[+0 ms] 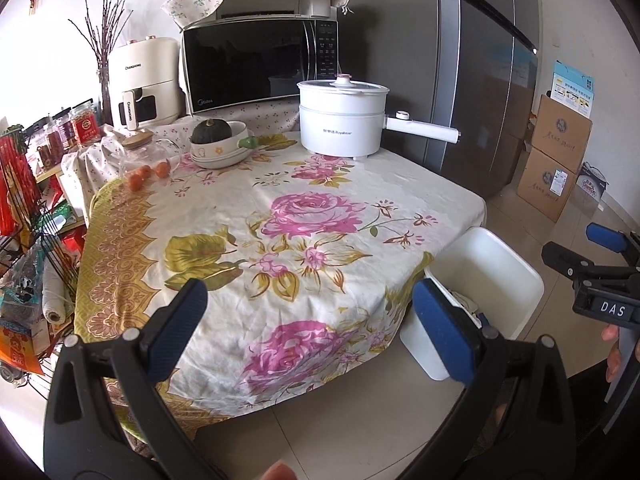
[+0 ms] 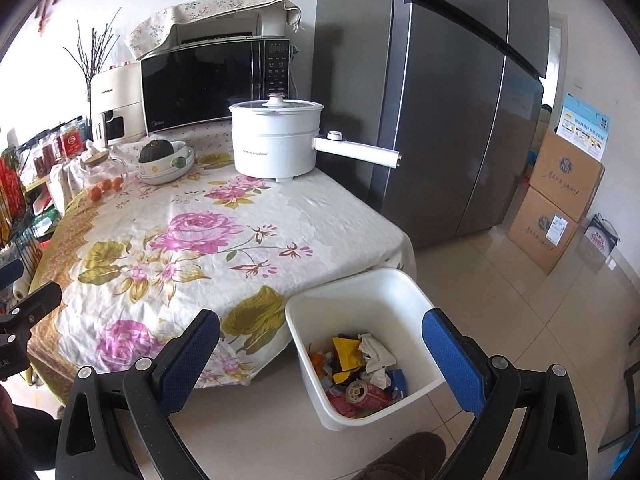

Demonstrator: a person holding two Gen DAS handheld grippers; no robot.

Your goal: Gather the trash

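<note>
A white plastic bin (image 2: 312, 320) stands on the tiled floor at the table's near right corner. Inside it lies trash (image 2: 360, 372): crumpled white paper, yellow and orange wrappers, a red can. In the left wrist view the same bin (image 1: 516, 276) shows only a little of its contents. My right gripper (image 2: 320, 334) hangs open above the bin, nothing between its blue pads. My left gripper (image 1: 306, 304) is open over the front of the floral tablecloth (image 1: 280, 220), holding nothing. The right gripper (image 1: 600, 264) also shows at the right edge of the left wrist view.
At the table's back stand a white electric pot (image 1: 344, 116) with a long handle, a microwave (image 1: 260, 64), an air fryer (image 1: 146, 84), a bowl with a squash (image 1: 220, 144), a glass jar and small oranges (image 1: 148, 172). A grey fridge (image 2: 460, 100), stacked cardboard boxes (image 2: 556, 208) and a cluttered rack (image 1: 28, 216) flank the table.
</note>
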